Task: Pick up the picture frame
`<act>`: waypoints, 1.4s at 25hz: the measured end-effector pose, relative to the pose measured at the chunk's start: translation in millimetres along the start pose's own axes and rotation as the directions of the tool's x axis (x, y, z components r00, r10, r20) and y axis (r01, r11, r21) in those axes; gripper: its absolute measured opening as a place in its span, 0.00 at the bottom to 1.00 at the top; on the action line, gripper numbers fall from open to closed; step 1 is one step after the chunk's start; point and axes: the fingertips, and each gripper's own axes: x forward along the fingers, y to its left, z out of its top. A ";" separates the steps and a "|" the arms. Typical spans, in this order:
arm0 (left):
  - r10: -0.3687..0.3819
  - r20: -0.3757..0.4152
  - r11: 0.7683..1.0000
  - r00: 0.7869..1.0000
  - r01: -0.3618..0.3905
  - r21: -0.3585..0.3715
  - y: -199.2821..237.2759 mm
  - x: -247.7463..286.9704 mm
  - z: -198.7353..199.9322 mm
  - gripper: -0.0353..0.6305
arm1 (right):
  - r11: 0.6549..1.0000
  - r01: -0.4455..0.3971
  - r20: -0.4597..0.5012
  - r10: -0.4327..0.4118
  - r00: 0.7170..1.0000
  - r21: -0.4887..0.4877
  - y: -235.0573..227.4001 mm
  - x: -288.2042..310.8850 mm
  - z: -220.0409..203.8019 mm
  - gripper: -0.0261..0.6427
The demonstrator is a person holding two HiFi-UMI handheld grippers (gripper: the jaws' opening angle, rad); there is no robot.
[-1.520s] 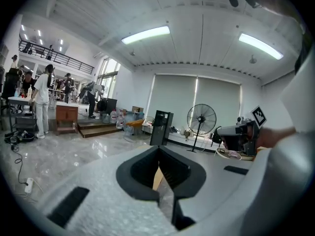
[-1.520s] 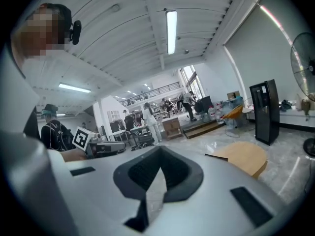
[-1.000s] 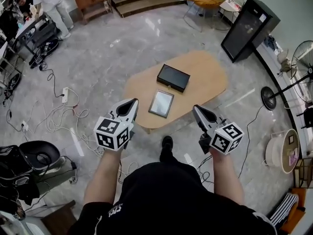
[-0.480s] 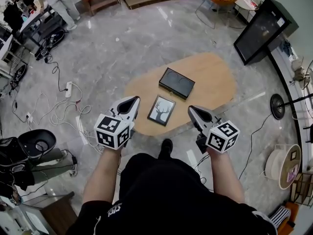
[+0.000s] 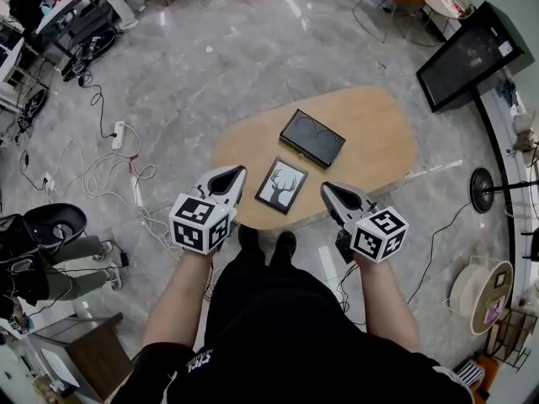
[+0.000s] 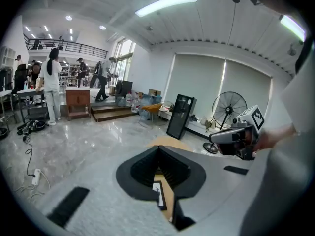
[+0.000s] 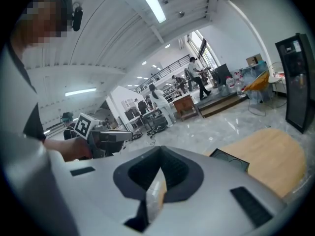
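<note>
The picture frame (image 5: 282, 185), black-edged with an antler drawing, lies flat near the front edge of the low wooden table (image 5: 379, 146). My left gripper (image 5: 233, 175) hovers just left of it, jaws shut and empty, above the table's edge. On the frame's right my right gripper (image 5: 327, 194) is also shut and empty. Neither touches the frame. In the left gripper view a strip of the frame (image 6: 158, 193) shows under the shut jaws of the left gripper (image 6: 158, 150), with the right gripper (image 6: 238, 134) off to the right. The right gripper view has the right gripper (image 7: 160, 154) aimed along the table (image 7: 268, 156).
A flat black box (image 5: 312, 137) (image 7: 229, 160) lies on the table behind the frame. A tall black cabinet (image 5: 467, 53) stands at the far right, with a fan stand (image 5: 484, 183) nearer. Cables and a power strip (image 5: 118, 133) run over the floor at left. People stand far back.
I have stepped closer to the table. Both grippers have come down and forward, and now flank the picture frame. Both have stayed shut.
</note>
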 end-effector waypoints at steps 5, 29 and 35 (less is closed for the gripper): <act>-0.015 -0.071 0.999 0.997 0.012 -0.050 23.7 23.5 -41.1 0.07 | 0.999 0.012 -0.096 -0.009 0.995 0.033 -13.5 28.3 -42.2 0.05; -0.141 -0.284 0.965 0.949 0.067 -0.255 88.8 127.0 -244.7 0.07 | 0.955 0.206 -0.441 -0.094 0.892 0.213 -96.9 148.9 -262.1 0.08; -0.171 -0.316 0.956 0.933 0.079 -0.284 97.9 144.4 -293.4 0.07 | 0.942 0.285 -0.508 -0.161 0.846 0.177 -123.6 161.2 -310.9 0.08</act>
